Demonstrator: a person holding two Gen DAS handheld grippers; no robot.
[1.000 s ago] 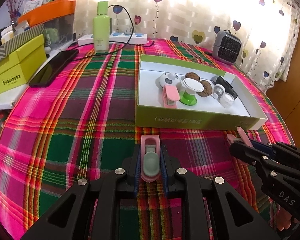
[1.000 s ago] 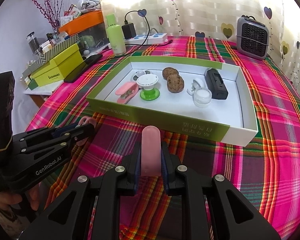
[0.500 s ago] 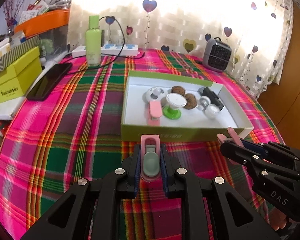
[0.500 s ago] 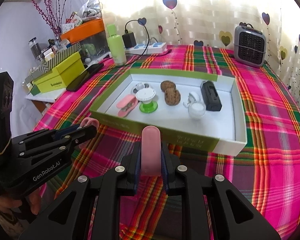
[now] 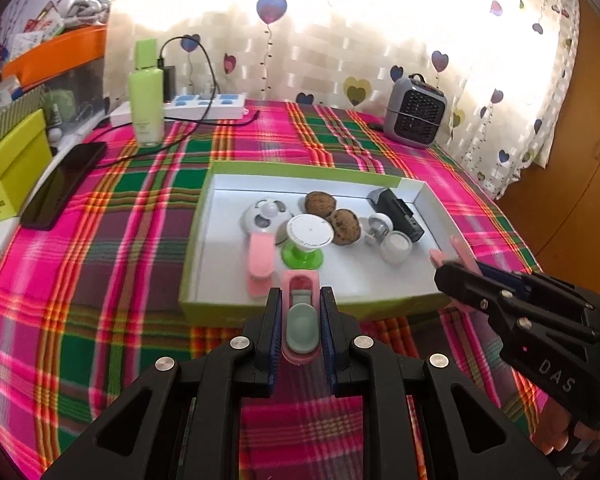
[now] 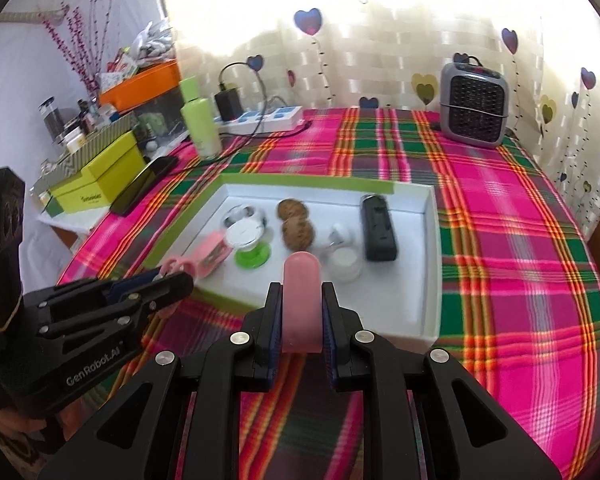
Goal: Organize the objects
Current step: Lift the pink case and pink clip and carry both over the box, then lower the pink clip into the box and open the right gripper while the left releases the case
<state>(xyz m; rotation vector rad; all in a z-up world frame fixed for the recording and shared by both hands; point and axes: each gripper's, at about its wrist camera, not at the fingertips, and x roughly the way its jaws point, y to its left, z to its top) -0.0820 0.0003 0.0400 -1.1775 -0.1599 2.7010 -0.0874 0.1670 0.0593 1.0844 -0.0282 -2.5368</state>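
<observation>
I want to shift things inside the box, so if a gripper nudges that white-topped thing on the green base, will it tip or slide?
The white-topped stand looks likely to tip: its wide disc sits on a narrow stem above the green base. It probably weighs little, looking like plastic. Pushed low, it may slide on the smooth floor of the box, into the pink clip beside it.

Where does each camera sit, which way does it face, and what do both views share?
Left wrist: on the left gripper, shut on a pink clip, facing the tray; right gripper shows.
Right wrist: on the right gripper, shut on a pink piece; left gripper shows.
Shared: tray, heater.
</observation>
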